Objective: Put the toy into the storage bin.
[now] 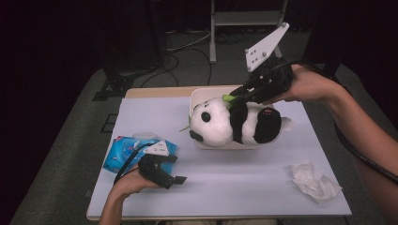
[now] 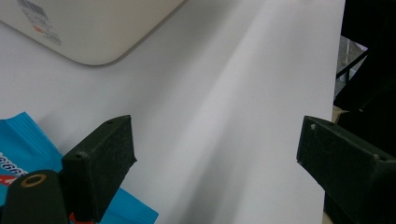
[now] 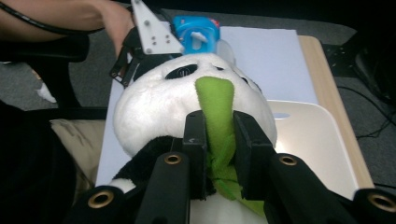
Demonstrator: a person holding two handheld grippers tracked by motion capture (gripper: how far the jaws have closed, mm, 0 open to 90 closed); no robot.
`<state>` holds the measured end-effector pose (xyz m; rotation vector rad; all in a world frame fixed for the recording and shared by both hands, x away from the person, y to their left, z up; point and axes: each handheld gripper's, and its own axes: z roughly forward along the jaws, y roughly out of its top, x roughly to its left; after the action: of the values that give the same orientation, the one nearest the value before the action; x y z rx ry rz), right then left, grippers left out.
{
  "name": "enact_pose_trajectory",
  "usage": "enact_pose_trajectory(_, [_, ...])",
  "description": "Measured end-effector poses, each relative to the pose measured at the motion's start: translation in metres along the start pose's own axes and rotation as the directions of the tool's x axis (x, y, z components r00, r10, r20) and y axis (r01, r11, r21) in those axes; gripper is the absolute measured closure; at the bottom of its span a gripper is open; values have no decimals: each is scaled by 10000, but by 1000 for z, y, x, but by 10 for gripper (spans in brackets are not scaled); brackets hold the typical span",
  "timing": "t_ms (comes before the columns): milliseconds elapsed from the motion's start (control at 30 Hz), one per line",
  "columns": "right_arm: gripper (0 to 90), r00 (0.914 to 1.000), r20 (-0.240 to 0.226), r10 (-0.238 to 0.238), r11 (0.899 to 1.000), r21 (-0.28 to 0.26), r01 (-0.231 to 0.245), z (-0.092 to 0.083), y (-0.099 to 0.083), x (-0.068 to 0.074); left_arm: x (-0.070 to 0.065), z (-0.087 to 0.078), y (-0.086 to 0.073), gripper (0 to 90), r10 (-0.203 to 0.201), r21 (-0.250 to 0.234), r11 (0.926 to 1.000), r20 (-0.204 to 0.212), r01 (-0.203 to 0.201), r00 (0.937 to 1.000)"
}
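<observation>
Plush panda [image 1: 232, 124]: soft, fuzzy cloth pile in black and white, with glossy plastic eyes. Green leaf [image 3: 215, 116], at the panda's 12 o'clock in the right gripper view: matt, felt-like cloth, slightly napped. Tray [image 1: 197, 96]: smooth cream plastic with a faint sheen. Surface [image 1: 244, 183]: matt white sheet, smooth, with a pale wood edge along its far side. Wipes packet [image 1: 123, 151], at the surface's 8 o'clock: glossy blue plastic film. Crumpled tissue [image 1: 313, 182], at 4 o'clock: soft, wrinkled white paper. Fingers [image 2: 100, 165] of the left gripper [image 2: 212, 154]: matt black plastic with finely grainy, rough faces.
</observation>
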<state>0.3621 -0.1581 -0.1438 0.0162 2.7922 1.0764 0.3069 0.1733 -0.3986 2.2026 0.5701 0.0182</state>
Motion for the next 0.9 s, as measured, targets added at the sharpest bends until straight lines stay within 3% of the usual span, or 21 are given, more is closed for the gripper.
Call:
enact_pose_trajectory(333, [755,9995,148,265,9994,-221,-262,-7,4,-24,0,0,-2,107,-4,16,10000,-47,4,10000])
enact_pose_trajectory(700, [755,9987,-114,488,9988,-17,-489,7,3,-50,0,-1,-2,107,-24,-14,10000,18,24,10000])
enact_pose_trajectory(900, [755,9977,3,675,9977,98,-675,14,-1,-62,1,0,-3,106,-38,8,10000,20,38,10000])
